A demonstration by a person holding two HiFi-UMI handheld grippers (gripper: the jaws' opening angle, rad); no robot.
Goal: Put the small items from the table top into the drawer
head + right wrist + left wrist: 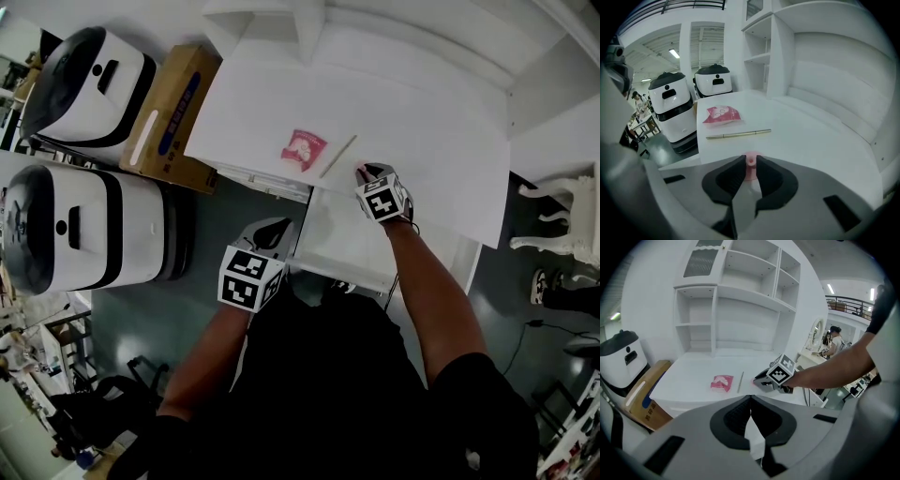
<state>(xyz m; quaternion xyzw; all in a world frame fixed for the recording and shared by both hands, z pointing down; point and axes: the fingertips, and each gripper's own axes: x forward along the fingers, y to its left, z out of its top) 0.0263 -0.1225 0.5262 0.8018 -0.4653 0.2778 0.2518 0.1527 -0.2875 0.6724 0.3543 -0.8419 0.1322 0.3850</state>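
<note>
Worktop of smooth white board (422,141) carries a flat, crinkled pink packet (303,147), its print too small to read, and a thin tan stick (337,156) just beside it. My right tongs (367,174) pinch a small pink cylindrical piece (750,161) at the worktop's near edge. My left tongs (750,404) are closed on nothing, beside the open white drawer (342,239).

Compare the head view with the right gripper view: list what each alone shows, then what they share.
Head view only: the left tongs, held off the table edge. Right gripper view only: a close look at the right tongs shut on a small pink item, plus open shelf compartments. Both: the pink packet, the thin stick and two white machines.
</note>
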